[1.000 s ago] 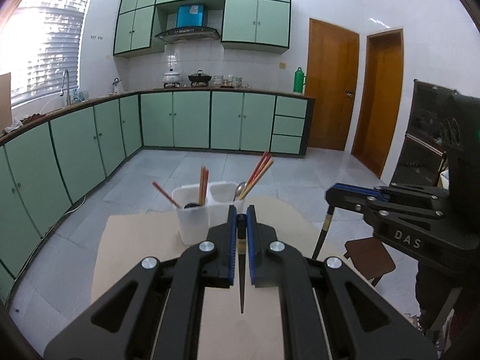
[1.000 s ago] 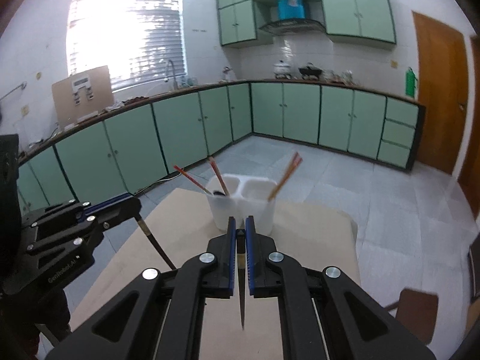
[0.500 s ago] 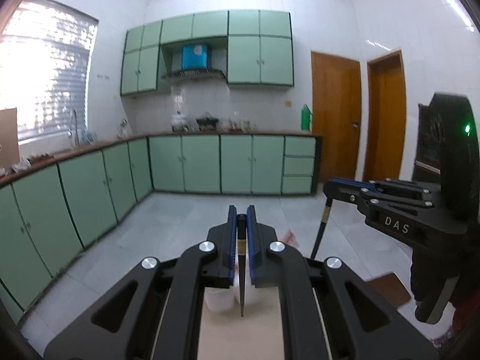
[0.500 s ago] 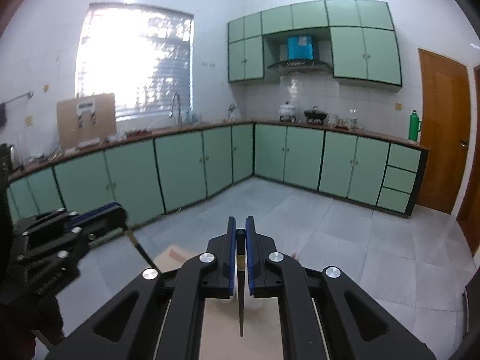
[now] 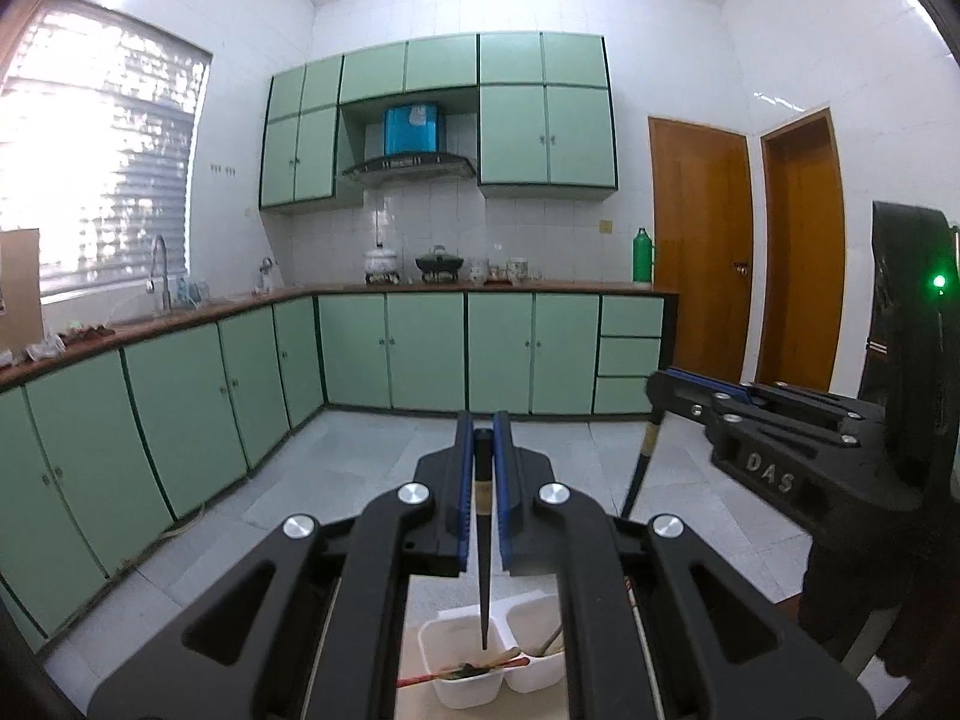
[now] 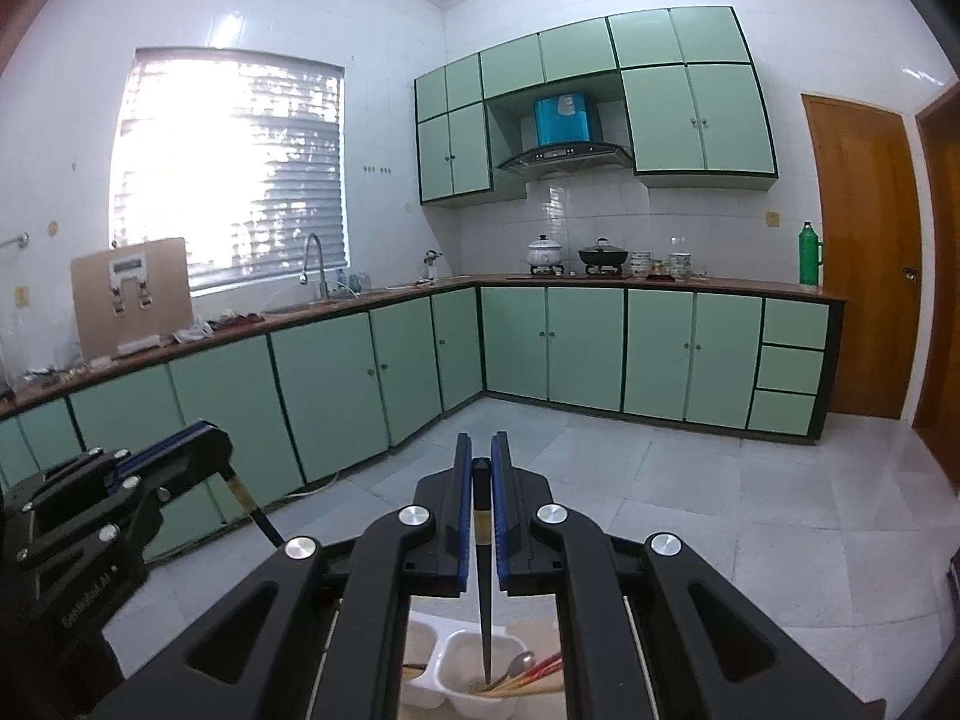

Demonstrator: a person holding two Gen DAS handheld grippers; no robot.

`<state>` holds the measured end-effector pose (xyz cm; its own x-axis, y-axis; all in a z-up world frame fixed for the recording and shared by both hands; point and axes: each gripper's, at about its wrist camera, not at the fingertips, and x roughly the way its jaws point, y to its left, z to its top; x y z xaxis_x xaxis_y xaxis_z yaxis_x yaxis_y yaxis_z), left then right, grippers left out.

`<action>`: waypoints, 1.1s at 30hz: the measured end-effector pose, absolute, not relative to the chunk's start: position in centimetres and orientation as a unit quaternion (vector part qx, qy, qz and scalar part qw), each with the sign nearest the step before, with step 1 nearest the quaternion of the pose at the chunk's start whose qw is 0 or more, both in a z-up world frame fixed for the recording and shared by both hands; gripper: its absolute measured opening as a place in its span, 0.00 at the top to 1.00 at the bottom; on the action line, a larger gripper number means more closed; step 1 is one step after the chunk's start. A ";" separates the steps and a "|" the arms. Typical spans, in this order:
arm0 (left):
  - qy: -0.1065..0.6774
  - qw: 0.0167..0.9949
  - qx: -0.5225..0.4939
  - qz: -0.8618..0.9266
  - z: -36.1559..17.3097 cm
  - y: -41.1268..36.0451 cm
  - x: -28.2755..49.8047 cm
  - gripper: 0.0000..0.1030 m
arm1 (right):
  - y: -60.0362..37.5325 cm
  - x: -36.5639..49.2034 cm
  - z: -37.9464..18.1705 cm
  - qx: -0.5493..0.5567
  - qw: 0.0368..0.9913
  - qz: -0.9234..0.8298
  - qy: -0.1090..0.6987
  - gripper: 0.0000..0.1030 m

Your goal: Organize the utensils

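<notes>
Left tongs (image 5: 483,501) and right tongs (image 6: 482,501) each clamp a dark chopstick (image 5: 483,570) tip-down above the white holder (image 5: 474,693) on the desk; a tilted release could bounce off the divider or jam against chopsticks already inside

Green cabinets (image 5: 426,351), wooden doors (image 5: 699,246).

Beige tabletop (image 5: 420,666) — white two-compartment holder (image 5: 474,690) standing on it.

Home kitchen: mint-green cabinets (image 6: 558,348) under a brown L-shaped countertop (image 6: 660,282), steel range hood (image 6: 567,156), pots on stove (image 6: 603,255), sink tap (image 6: 312,258).
</notes>
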<state>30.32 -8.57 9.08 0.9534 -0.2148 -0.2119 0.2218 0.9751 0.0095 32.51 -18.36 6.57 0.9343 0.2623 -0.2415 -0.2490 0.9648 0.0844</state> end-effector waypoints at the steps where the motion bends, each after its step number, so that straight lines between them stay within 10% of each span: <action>1: 0.110 0.988 0.015 -0.111 8.7 -8.6 30.7 0.95 | -18.3 33.1 6.0 0.028 0.983 0.129 0.129 0.94; 13: 0.201 0.974 0.012 -0.106 2.6 -7.0 35.5 0.93 | -17.4 37.4 -0.9 0.039 0.964 0.128 0.231 0.93; 17: 0.210 0.972 0.000 -0.103 2.5 -5.9 35.6 0.70 | -17.6 37.1 -1.9 0.020 0.963 0.117 0.241 0.90; 33: 0.179 0.981 -0.027 -0.074 3.4 -2.8 24.1 0.25 | -21.4 22.8 -0.8 0.011 0.979 0.080 0.188 0.20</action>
<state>24.09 -2.81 3.37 0.9250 -0.1549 -0.3470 0.1353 0.9876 -0.0802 22.76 -21.39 -0.76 0.9169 0.1600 -0.3657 -0.1520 0.9871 0.0509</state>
